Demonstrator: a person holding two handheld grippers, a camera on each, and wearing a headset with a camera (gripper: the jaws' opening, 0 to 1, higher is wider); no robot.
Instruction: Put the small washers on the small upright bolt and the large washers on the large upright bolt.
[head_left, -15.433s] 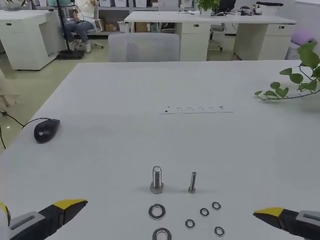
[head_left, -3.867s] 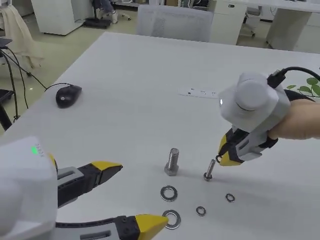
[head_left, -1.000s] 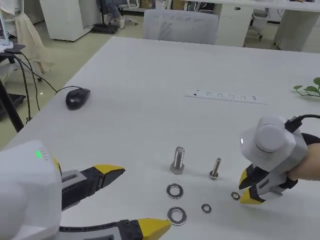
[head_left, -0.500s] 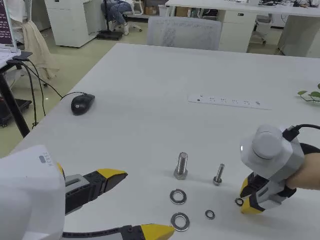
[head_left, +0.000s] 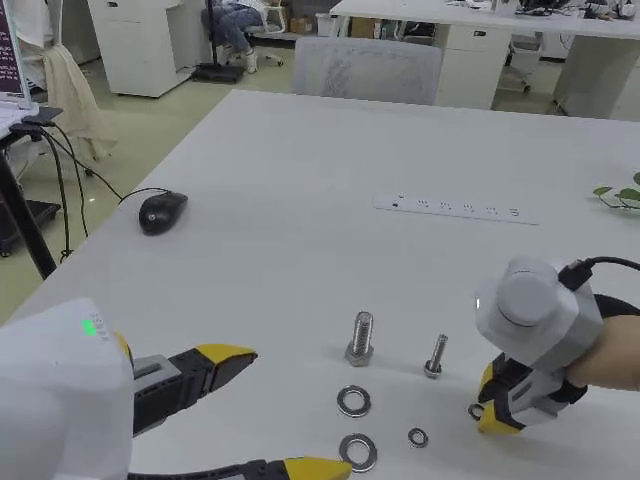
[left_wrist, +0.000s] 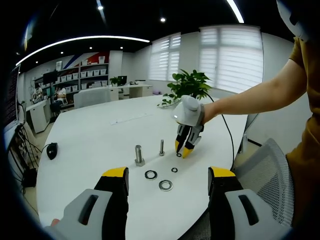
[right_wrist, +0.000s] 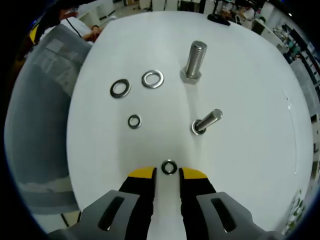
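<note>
Item: large bolt (head_left: 361, 336), upright on its head on the white table (head_left: 300, 200).
- Small bolt (head_left: 435, 355): upright, just right of the large bolt.
- Large washers, two: first large washer (head_left: 352, 401) lies flat just in front of the large bolt. Second large washer (head_left: 358, 451) lies nearer the person.
- Loose small washer (head_left: 418, 437): flat, in front and to the right of the large bolt.
- Right gripper (head_left: 490, 408): right of the large bolt, past the small bolt, tips down at the table. Jaws narrow, with another small washer (right_wrist: 169, 167) between the tips; whether they pinch it cannot be told.
- Left gripper (left_wrist: 169, 174): in front and to the left of the large bolt. Jaws wide apart, holding nothing.
</note>
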